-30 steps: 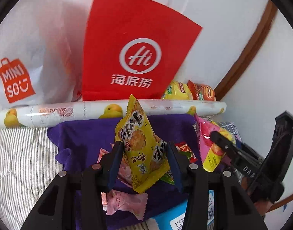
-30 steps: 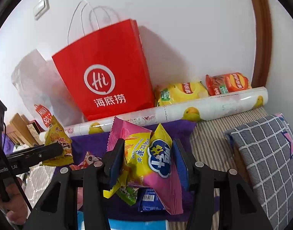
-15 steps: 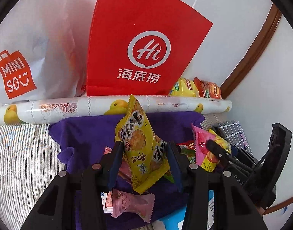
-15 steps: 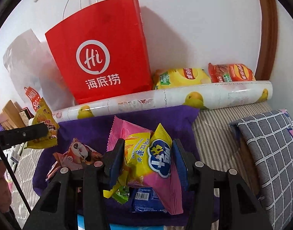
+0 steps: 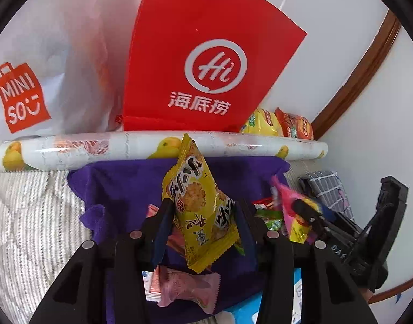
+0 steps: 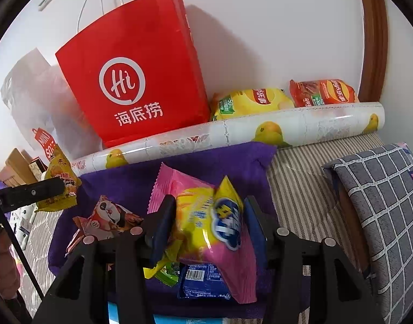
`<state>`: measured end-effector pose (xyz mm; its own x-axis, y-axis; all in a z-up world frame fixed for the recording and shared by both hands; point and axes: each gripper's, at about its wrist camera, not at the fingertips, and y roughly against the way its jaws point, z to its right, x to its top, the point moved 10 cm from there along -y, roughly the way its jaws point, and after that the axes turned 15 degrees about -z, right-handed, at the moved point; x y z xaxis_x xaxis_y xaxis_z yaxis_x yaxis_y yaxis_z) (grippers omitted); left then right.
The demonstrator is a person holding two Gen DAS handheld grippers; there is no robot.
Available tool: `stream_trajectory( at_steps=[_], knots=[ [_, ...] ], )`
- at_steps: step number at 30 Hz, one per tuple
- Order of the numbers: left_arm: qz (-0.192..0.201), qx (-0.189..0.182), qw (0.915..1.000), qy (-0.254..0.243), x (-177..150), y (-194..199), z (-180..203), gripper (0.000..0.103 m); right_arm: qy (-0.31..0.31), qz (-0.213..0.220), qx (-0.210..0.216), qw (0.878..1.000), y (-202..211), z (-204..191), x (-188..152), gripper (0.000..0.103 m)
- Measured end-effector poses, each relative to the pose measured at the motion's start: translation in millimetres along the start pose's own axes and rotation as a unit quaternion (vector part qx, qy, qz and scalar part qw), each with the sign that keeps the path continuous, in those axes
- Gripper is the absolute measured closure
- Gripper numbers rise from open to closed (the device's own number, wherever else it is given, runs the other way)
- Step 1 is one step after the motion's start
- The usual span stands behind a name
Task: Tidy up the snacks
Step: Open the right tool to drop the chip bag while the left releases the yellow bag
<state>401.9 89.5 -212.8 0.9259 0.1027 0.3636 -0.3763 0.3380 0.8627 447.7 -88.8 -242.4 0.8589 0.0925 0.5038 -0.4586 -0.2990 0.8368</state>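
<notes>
My left gripper (image 5: 202,216) is shut on a yellow cracker packet (image 5: 198,202), held upright above a purple cloth (image 5: 120,189). My right gripper (image 6: 206,221) is shut on a pink and yellow snack packet (image 6: 203,224) low over the same cloth (image 6: 206,162). On the cloth lie a panda packet (image 6: 109,216), a blue packet (image 6: 203,280), a green one and a pink candy (image 5: 185,286). A red paper bag (image 6: 136,75) stands behind against the wall. The right wrist view shows the left gripper's finger (image 6: 30,193) with the yellow packet (image 6: 57,172) at far left.
A patterned roll (image 6: 233,132) lies between cloth and bag. Yellow (image 6: 249,102) and orange (image 6: 322,91) chip bags sit behind it. A white plastic bag (image 5: 30,67) stands left of the red bag. A grey checked pillow (image 6: 382,202) lies on the striped bedding at right.
My right gripper has sunk toward the purple cloth with its pink packet, bringing the panda packet into view. The left gripper has kept its place and its hold.
</notes>
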Motion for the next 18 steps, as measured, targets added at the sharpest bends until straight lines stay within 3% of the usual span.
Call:
stream_trajectory(
  at_steps=[11,18],
  knots=[
    [-0.05,-0.019,0.998,-0.034,-11,-30,29,0.059,0.026,-0.035,0.002,0.999,-12,-6,-10,0.05],
    [-0.077,-0.009,0.996,-0.045,-19,-46,34,0.059,0.039,-0.03,0.0,0.999,-7,-9,-13,0.039]
  ],
)
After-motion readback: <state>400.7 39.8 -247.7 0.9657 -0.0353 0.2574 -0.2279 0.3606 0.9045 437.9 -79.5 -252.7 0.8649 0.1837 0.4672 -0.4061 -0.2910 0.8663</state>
